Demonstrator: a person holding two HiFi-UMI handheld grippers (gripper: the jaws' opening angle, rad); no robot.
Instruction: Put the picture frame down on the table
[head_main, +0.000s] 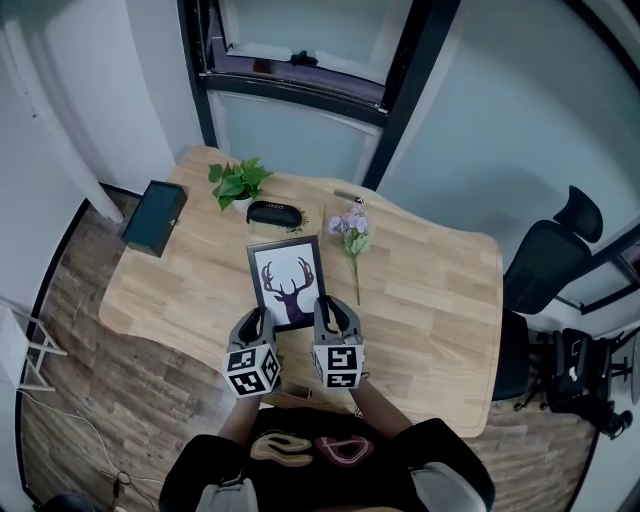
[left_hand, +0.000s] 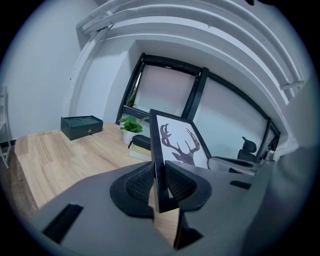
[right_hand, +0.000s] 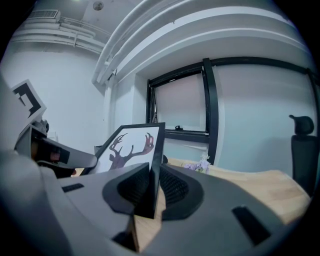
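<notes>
A black picture frame (head_main: 288, 282) with a deer-antler print hangs above the wooden table (head_main: 430, 300), held by its near edge. My left gripper (head_main: 258, 325) is shut on the frame's left side, seen as a dark edge (left_hand: 159, 165) between the pads. My right gripper (head_main: 330, 318) is shut on the right side, with the frame (right_hand: 135, 147) rising tilted between its pads. In both gripper views the print faces up and away from me.
On the table stand a potted green plant (head_main: 238, 182), a black case (head_main: 274, 213), a sprig of purple flowers (head_main: 354, 236) and a dark green box (head_main: 155, 217) at the left corner. A black office chair (head_main: 545, 262) is at the right. A window is behind.
</notes>
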